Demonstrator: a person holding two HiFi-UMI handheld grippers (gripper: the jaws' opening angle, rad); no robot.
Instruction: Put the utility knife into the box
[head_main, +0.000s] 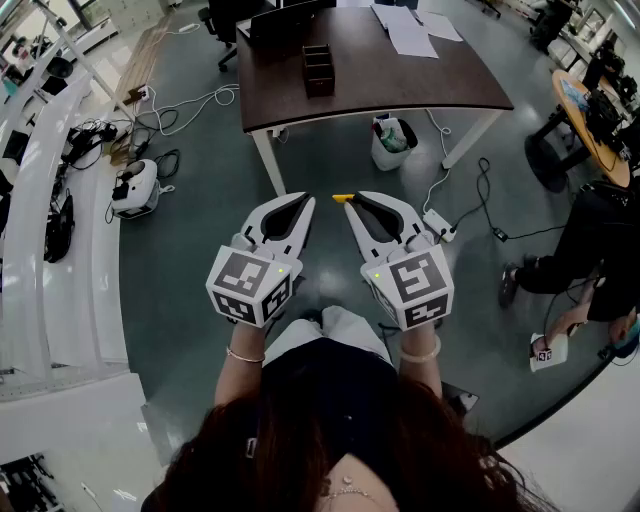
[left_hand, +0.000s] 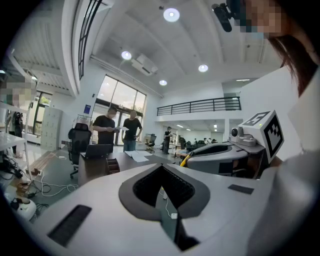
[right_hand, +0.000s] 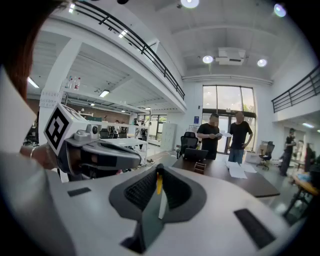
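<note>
Dark brown tabletop (head_main: 400, 75) standing on white legs over grey-green floor (head_main: 200, 230), papers (head_main: 410, 35) lying on it. White cables (head_main: 195, 103) trailing across floor; waste bin (head_main: 392, 145) sitting by tabletop edge. Tall windows (right_hand: 227, 102) letting in daylight, round ceiling lights (right_hand: 208, 59) glowing. Two people (right_hand: 209, 136) standing beyond tabletop; railing (left_hand: 200, 106) running along upper level.

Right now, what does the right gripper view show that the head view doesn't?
Only the right gripper view: two standing people behind the table, the windows and ceiling lights. Only the head view: the bin and cables on the floor. Both: the table, the box, papers, the left gripper, and the knife, yellow-tipped, clamped in the right gripper.
</note>
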